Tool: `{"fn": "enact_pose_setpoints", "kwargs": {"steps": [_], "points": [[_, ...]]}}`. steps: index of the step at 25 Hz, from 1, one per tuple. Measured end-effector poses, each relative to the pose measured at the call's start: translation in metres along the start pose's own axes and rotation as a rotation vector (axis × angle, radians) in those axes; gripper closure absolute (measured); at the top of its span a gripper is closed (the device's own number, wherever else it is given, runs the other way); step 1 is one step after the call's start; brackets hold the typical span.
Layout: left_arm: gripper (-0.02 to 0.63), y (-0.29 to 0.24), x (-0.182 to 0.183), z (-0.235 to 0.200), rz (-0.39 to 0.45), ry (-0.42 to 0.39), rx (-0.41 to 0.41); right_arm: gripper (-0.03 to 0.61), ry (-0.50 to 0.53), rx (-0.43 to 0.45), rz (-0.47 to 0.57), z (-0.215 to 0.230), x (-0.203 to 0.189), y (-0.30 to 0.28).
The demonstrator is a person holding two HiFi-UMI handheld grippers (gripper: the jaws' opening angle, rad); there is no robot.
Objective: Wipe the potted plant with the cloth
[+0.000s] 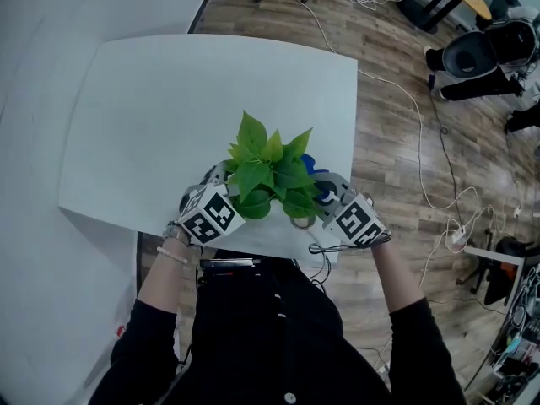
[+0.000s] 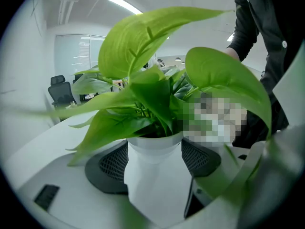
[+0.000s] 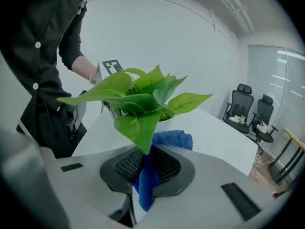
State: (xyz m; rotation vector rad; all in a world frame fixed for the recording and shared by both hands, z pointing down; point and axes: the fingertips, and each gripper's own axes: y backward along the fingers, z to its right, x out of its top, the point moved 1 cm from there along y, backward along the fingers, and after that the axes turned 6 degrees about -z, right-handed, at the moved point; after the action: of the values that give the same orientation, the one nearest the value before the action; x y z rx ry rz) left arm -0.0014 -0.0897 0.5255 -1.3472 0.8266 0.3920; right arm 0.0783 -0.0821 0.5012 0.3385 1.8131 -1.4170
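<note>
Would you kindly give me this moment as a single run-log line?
left gripper: shut on white pot | right gripper: shut on blue cloth, held near the leaves | pot stands on white table

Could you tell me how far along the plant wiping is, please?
Grasps look done: the left tongs are shut on the white pot, the right tongs on the blue cloth. In hand: the cloth is up beside the leaves, contact unclear. Left: the wiping itself; nothing shows which leaves are clean.
</note>
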Motion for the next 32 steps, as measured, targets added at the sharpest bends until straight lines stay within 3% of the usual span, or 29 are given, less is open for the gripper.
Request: {"fn": "enact_pose_setpoints", "kwargs": {"steps": [6,13,25,32], "points": [[0.250,-0.001,0.001,-0.001,-0.002,0.009,0.010,0.503,-0.125,-0.072,0.029,-0.025,0.000,-0.003],[0.250,-0.004,0.001,-0.001,0.004,0.029,0.029,0.503,-0.122,-0.154,0.013,-0.050,-0.002,-0.019],[0.250,-0.005,0.003,0.002,-0.002,0.064,0.073,0.503,-0.143,-0.144,0.024,-0.062,0.005,-0.024],[0.250,-0.005,0.003,0.005,-0.022,0.160,0.168,0.503,-0.208,-0.183,0.036,-0.058,0.011,-0.018]]}}
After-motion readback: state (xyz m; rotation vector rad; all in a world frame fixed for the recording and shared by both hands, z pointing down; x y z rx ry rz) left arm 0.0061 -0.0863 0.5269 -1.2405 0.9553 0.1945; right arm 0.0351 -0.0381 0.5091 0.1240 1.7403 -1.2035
